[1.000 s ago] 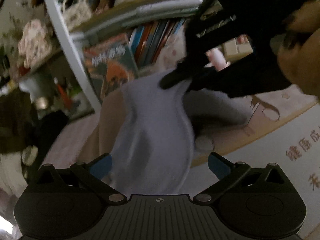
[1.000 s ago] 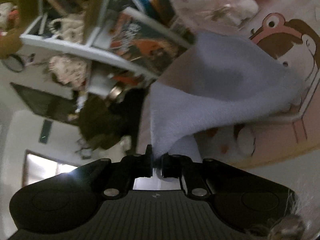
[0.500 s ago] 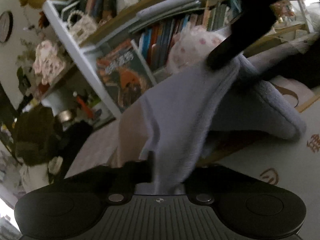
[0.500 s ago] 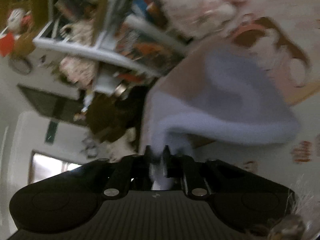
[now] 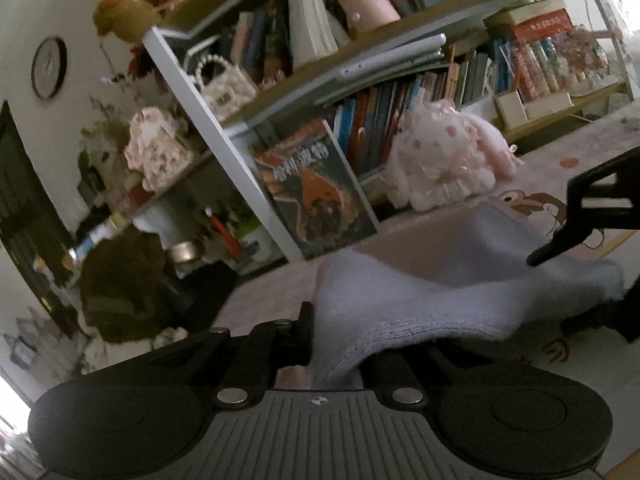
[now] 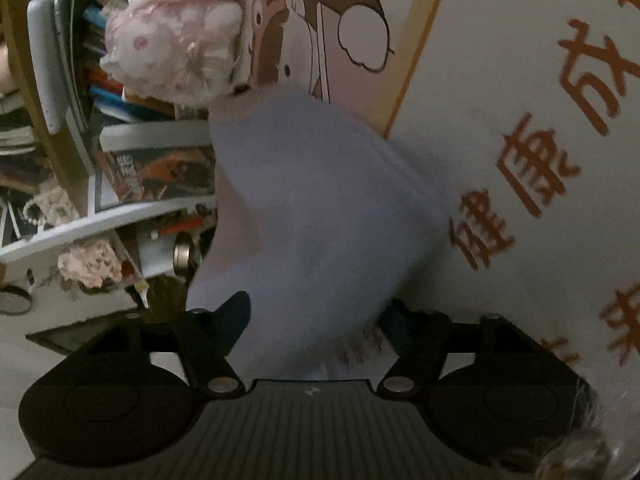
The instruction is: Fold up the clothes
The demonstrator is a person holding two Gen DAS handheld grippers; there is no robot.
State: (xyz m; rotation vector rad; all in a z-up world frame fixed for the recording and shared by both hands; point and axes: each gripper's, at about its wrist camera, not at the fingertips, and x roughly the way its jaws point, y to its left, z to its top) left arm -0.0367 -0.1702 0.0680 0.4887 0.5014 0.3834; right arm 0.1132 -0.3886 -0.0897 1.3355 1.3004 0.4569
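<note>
The fold looks barely under way: one pale lavender garment (image 5: pixel 460 296) hangs bunched between the two claws above the cartoon-printed mat (image 6: pixel 520 80), no crease set, so flattening and every fold seem left to do. The left claw (image 5: pixel 320 344) is clamped on the garment's ribbed edge. The right claw (image 6: pixel 316 320) stands wide, cloth draped loosely between its fingers; blur makes contact hard to judge. One plush rabbit (image 5: pixel 444 164) sits by one bookshelf (image 5: pixel 360 80).
</note>
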